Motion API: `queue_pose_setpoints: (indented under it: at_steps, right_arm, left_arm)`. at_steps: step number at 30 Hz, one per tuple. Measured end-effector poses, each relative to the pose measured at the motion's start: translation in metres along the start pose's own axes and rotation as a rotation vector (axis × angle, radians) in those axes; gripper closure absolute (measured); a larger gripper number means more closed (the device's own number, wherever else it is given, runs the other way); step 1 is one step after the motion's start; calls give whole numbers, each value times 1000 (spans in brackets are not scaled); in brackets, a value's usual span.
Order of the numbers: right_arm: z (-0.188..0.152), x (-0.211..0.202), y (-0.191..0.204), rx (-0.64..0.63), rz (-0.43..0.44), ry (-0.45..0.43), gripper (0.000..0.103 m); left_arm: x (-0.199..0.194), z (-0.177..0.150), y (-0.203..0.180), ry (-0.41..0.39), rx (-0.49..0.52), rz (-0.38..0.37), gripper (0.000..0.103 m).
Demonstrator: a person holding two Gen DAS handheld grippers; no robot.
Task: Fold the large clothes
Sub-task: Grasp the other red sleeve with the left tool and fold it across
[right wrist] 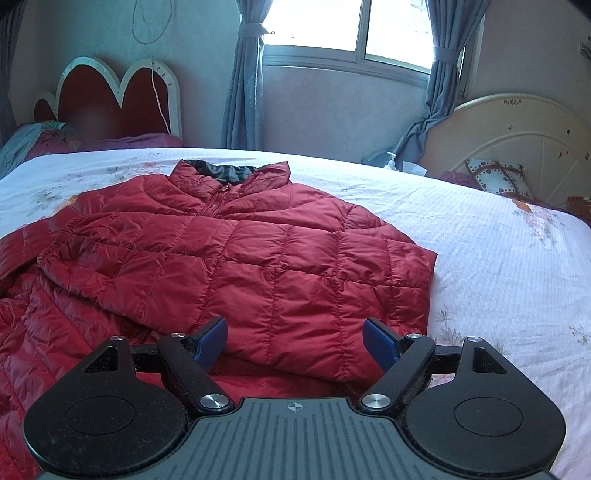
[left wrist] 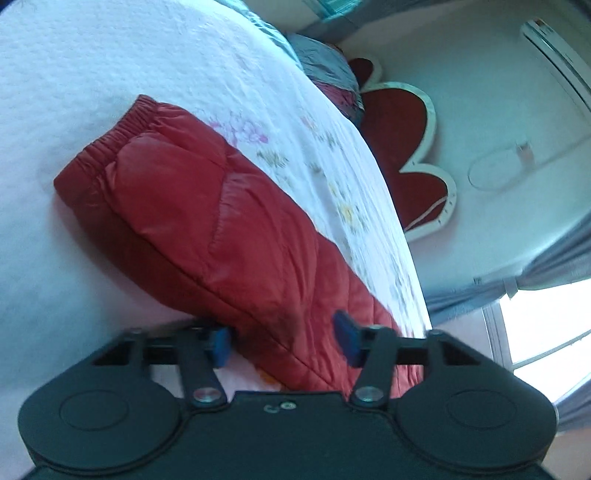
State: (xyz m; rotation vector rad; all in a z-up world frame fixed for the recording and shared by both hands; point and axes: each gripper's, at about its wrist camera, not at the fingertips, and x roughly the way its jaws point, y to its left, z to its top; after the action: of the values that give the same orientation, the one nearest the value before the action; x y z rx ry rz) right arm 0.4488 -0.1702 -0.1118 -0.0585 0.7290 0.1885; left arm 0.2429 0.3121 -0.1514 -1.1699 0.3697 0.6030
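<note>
Left gripper (left wrist: 284, 341), tilted sideways, jaws wide around jacket (left wrist: 207, 221) sleeve; right gripper (right wrist: 295, 341) level, wide apart over jacket hem on bed (right wrist: 498, 258).

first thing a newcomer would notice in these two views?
The red jacket, spread across the white bed with its collar toward the window, fills the middle of the right wrist view. The right gripper hangs open over its near hem. In the left wrist view a sleeve with an elastic cuff runs out from between the open left gripper's fingers, with a red scalloped headboard behind.
</note>
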Motion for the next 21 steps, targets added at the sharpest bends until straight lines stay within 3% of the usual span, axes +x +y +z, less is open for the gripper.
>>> queue_pose_setpoints:
  at_steps: [2,4,7,12,16,21]
  right_arm:
    - [0,0,-1,9,-3,0,23]
    - [1,1,-2,23,-4,1,23]
    - [3,1,-6,40,-16,-4,23]
    - [6,1,-20,101,-39,-14,23]
    - [8,-1,-31,141,-67,-32,23]
    - [9,-3,-44,190,-86,-35,23]
  left_arm:
    - [9,7,1,12,-5,20,92]
    - [14,11,-3,4,24,23,95]
    - [10,9,-29,-44,166,5,97]
    - [16,-12,-107,-72,442,-128,97]
    - [29,-62,-176,13,692,-236,97]
    - [44,-156,-238,161,995,-327,97]
